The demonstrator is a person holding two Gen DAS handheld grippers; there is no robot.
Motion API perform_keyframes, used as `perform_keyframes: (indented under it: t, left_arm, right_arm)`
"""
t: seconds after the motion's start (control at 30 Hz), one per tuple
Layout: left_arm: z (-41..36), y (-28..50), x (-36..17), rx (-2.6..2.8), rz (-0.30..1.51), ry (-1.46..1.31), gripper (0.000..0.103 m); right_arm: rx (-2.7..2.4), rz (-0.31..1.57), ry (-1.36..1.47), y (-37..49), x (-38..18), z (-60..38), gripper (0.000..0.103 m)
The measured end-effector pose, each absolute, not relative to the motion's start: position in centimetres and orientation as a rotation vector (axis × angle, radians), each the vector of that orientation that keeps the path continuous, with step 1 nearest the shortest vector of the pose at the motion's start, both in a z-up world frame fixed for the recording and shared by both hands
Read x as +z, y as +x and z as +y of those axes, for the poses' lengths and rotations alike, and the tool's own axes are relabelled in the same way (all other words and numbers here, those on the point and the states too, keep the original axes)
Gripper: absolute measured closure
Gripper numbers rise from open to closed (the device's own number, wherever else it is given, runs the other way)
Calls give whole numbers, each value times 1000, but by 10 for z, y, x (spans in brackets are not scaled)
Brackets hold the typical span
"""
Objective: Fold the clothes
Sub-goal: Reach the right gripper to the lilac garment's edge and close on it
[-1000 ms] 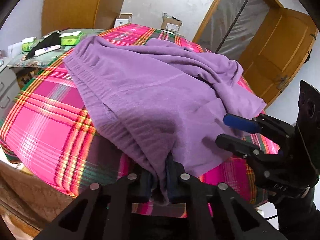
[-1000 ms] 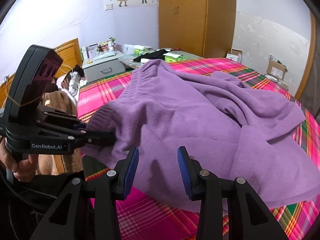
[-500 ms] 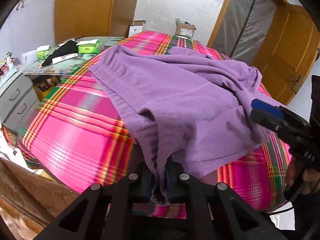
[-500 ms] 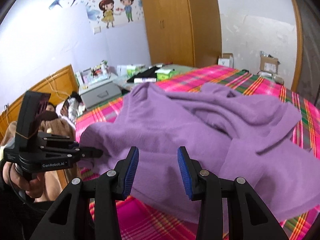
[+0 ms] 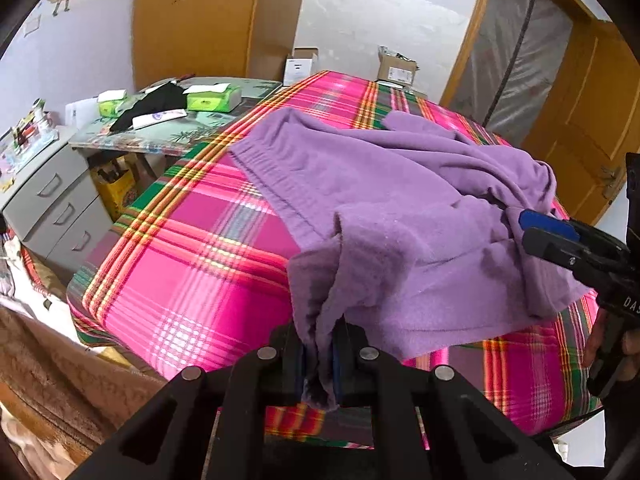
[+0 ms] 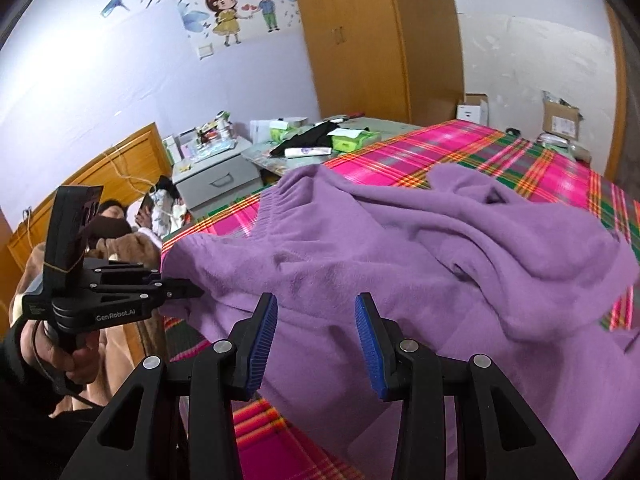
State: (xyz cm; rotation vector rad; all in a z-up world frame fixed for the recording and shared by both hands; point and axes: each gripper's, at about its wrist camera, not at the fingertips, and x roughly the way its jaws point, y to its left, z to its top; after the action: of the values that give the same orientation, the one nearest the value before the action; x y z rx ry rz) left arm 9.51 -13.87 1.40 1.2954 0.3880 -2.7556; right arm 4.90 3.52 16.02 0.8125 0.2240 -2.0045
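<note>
"GenRobot.AI" on the left tool (image 6: 188, 293); "DA" on the right tool (image 5: 536, 232).

A bed (image 5: 192, 264) under a pink plaid cover fills the room, with a grey drawer unit (image 5: 56, 204) and a cluttered desk (image 5: 168, 136) beside it. A tall wooden wardrobe (image 6: 360, 40) stands against pale lilac walls bearing cartoon stickers (image 6: 240, 4), and a wooden door (image 5: 580, 120) stands at the right.

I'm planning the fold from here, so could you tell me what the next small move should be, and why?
Probably bring the right gripper down and close it on the near edge of the purple garment. The left gripper is already shut on a bunched corner, while the right one's jaws stand open above the cloth, holding nothing, and the garment lies crumpled on the plaid bedspread. A second grip would let it be spread.
</note>
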Motion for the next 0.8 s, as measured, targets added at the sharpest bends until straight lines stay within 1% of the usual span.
perform_keyframes:
  t: [0.2,0.27,0.43,0.63,0.8]
  left_arm:
    - [-161,104,8,-2720,490,1317,93]
    - [-159,105,7,-2724,479,1326,93]
    - [-157,103,8,-2734,485,1347,93]
    - [-163,100,6,-2734,542,1371,93]
    - [-165,95,6,-2731,554,1388,93]
  right_arm:
    - [-1941,259,800,30,178,12,61]
    - [-1915,270,794,18,186,-2,61]
    - [-1853,393,775,-24,195,-60,61]
    - [-1751,599,829,-76,169,-135,61]
    - [-1691,654,920,-114,137,-172,61]
